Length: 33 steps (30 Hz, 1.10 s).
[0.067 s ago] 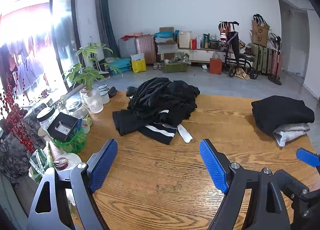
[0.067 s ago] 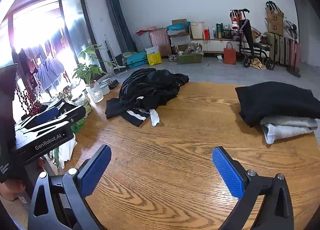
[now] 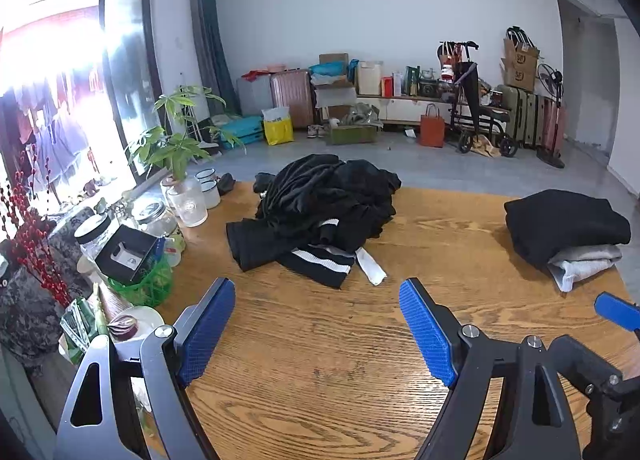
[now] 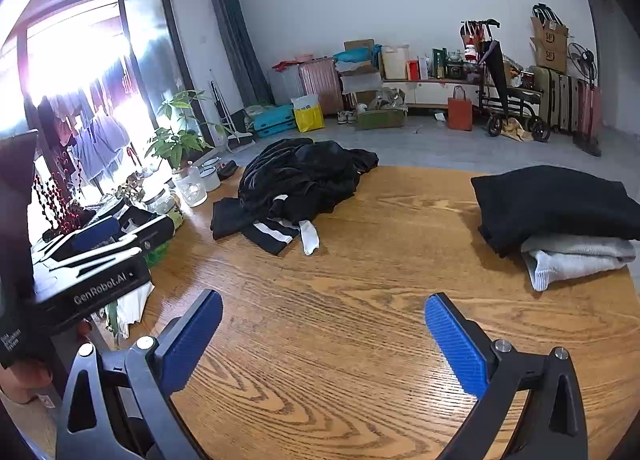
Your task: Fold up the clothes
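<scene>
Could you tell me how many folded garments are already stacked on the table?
2: a black one on top and a grey one beneath it, stacked at the table's right edge. Others might be hidden underneath.

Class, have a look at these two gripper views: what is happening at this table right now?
A person holds two blue-padded grippers, left gripper and right gripper, both open and empty above the round wooden table. A rumpled heap of black clothes waits unfolded at the far side. To the right, a folded black garment lies on a folded grey one.

Grey garment mostly hidden under folded black garment.
</scene>
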Motion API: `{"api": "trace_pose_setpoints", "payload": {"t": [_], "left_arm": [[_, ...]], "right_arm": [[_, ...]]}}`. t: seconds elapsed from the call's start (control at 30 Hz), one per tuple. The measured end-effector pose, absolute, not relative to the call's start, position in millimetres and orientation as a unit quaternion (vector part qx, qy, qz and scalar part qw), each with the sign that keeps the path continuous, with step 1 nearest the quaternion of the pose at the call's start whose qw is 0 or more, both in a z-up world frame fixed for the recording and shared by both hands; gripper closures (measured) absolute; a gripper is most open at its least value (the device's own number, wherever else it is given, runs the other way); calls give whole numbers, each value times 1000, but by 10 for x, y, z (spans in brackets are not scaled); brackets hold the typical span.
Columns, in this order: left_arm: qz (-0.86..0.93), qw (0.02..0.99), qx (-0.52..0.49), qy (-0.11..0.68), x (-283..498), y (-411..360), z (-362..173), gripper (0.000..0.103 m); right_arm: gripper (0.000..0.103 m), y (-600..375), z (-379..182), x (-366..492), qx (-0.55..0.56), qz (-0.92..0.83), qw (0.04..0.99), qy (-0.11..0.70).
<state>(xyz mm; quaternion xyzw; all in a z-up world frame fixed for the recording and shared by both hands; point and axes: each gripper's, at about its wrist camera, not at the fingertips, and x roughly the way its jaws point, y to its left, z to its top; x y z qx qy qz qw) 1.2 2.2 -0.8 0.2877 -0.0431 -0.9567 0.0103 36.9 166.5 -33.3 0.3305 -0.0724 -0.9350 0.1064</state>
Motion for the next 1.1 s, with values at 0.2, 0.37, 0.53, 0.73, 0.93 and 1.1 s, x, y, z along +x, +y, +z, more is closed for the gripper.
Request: {"api": "trace_pose_setpoints", "payload": {"t": [0.2, 0.37, 0.53, 0.73, 0.93, 1.1], "left_arm": [[-955, 16, 292, -52, 25, 8, -94, 19], [-952, 12, 300, -51, 23, -54, -135, 18], [-950, 11, 309, -52, 0, -45, -101, 19], [-947, 11, 319, -36, -68, -168, -167, 19], [-950, 1, 311, 18, -204, -495, -314, 19], [-945, -4, 324, 47, -610, -747, -512, 19]], "right_arm": [[0, 1666, -385, 343, 340, -931, 111, -71], [0, 1513, -285, 283, 347, -928, 116, -70], [0, 1482, -356, 234, 352, -925, 124, -77], [0, 1444, -440, 176, 358, -920, 133, -86], [0, 1487, -574, -83, 378, -914, 112, -90], [0, 1539, -667, -491, 384, -919, 71, -63]]}}
